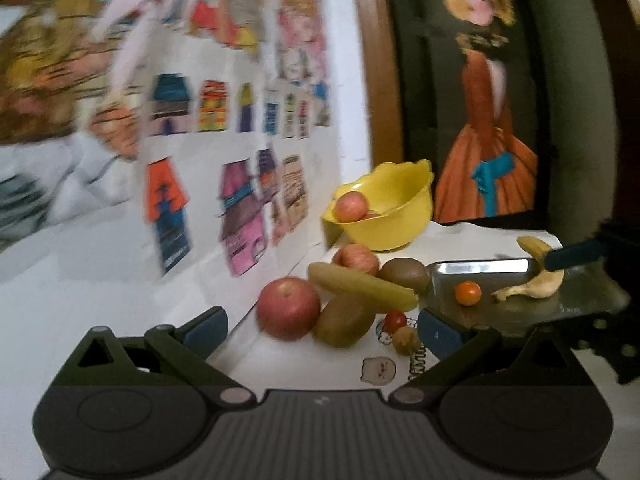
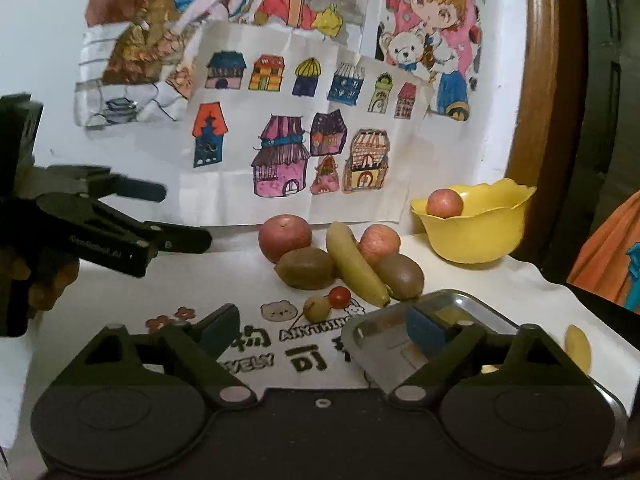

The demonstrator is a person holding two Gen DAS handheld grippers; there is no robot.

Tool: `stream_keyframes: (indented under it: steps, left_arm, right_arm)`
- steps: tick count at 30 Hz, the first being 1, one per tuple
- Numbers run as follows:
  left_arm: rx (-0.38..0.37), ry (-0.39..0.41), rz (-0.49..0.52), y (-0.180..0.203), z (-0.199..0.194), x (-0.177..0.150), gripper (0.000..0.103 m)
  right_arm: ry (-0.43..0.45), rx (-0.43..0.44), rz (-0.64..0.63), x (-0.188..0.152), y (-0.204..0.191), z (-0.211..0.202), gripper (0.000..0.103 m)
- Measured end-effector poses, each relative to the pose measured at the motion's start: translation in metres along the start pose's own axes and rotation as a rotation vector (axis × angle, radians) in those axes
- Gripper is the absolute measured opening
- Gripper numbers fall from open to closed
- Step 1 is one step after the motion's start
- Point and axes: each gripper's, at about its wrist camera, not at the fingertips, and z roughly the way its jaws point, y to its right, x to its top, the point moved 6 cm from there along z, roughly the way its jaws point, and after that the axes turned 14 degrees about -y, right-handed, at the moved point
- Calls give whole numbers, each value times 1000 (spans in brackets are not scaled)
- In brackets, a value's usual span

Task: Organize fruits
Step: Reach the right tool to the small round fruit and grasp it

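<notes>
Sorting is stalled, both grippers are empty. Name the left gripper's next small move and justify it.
Probably ease the open left gripper forward onto the near apple: it lies closest between the jaws, loose on the table, and the yellow bowl already holds one apple.

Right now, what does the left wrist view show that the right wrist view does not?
Only the left wrist view shows the small orange fruit and the peeled banana lying on the metal tray. Only the right wrist view shows the left gripper from outside, jaws apart, and the printed words on the table cover. Both show the yellow bowl holding an apple, plus the pile of apples, kiwis and a banana.
</notes>
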Motion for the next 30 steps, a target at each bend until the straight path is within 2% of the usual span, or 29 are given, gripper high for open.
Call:
stream_keyframes:
  steps: [5, 14, 18, 30]
  left_arm:
    - [-27, -38, 38, 4, 29, -1, 103]
    - [-71, -111, -41, -10, 67, -3, 102]
    - [-99, -130, -86, -15, 76, -2, 102]
    - [-161, -185, -169, -11, 102, 4, 101]
  right_arm:
    - [-52, 44, -24, 4, 7, 45, 77]
    - [-115, 79, -52, 12, 6, 102, 68]
    - [-140, 88, -54, 16, 6, 116, 56]
    - [-169, 115, -6, 19, 8, 137, 31]
